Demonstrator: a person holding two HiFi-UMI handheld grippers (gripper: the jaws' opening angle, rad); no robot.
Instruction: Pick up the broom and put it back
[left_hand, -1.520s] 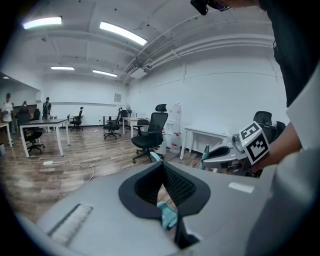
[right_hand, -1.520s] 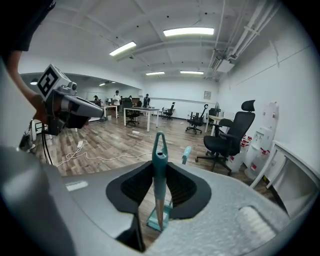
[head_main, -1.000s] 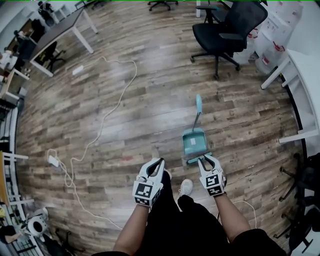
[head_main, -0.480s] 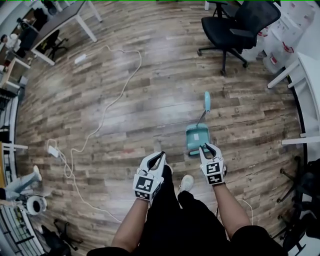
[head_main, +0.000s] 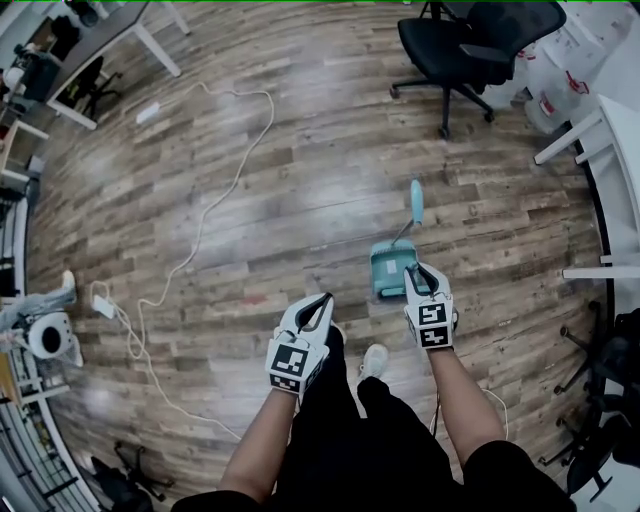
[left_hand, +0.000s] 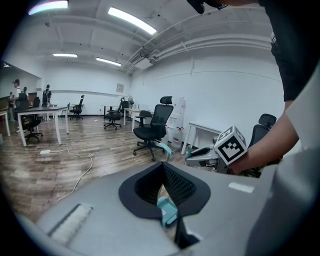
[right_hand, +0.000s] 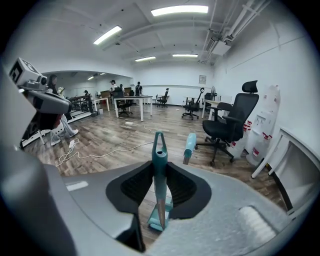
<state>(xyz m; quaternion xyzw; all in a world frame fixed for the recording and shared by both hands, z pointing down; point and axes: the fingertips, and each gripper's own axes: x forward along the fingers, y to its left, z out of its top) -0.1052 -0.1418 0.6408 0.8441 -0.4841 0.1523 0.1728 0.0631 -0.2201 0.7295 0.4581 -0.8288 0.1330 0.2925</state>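
A teal broom (right_hand: 160, 186) stands upright between the jaws of my right gripper (right_hand: 160, 164), which is shut on its handle. The broom's head (right_hand: 159, 221) hangs low over the floor. In the head view my right gripper (head_main: 416, 270) is over the near edge of the teal dustpan (head_main: 386, 268). The dustpan's handle (head_main: 416, 202) rises behind it. My left gripper (head_main: 320, 301) is to the left of the dustpan, shut with nothing in it. Through its jaws (left_hand: 162, 164) a teal piece shows on the floor below.
A black office chair (head_main: 460, 50) stands beyond the dustpan. White desks (head_main: 610, 130) run along the right side. A white cable (head_main: 200, 230) with a power strip (head_main: 105, 305) snakes over the wooden floor at left. The person's shoe (head_main: 373, 361) is between my grippers.
Both grippers have moved forward across the floor. The right one, with the broom in it, has come from the dustpan's near side to over its edge.
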